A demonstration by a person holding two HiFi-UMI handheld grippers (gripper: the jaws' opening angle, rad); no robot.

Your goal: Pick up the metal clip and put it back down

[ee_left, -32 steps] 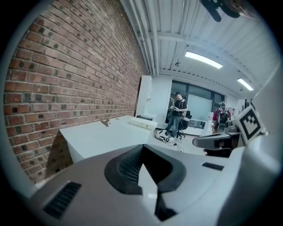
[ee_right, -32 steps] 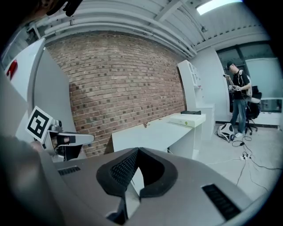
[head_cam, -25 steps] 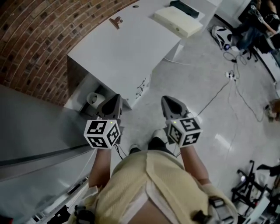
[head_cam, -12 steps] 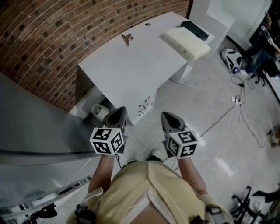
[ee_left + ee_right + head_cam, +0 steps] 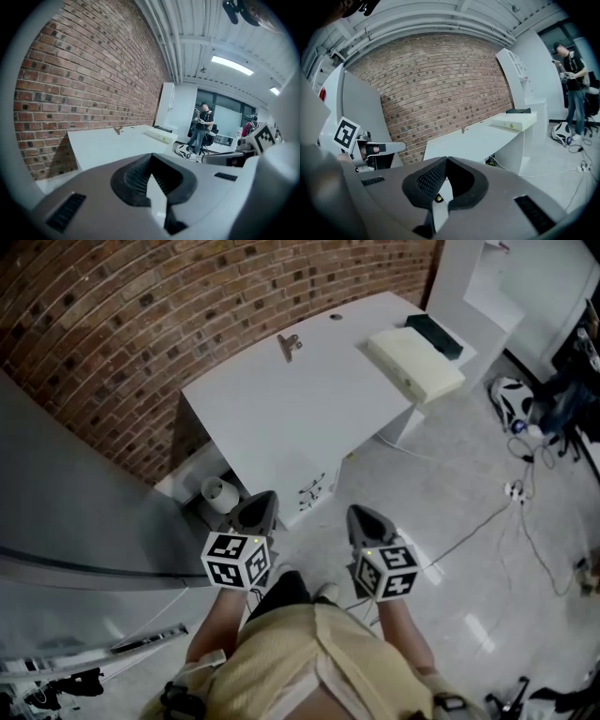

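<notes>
A: Which step is this?
B: The approach, by the look of it. The clip (image 5: 290,345) lies on the table (image 5: 281,427), far ahead of the left gripper (image 5: 263,497) and the right gripper (image 5: 357,512), toward the wall (image 5: 141,315).
A: And the jaws?
B: Both pairs are pressed together, with nothing between them.
A: What's next?
B: One gripper probably needs to reach forward over the table, spread its jaws and straddle the clip.

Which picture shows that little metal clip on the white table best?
The head view: it looks down on the metal clip, alone on the white table. Both gripper views show it only as a tiny distant speck.
</notes>
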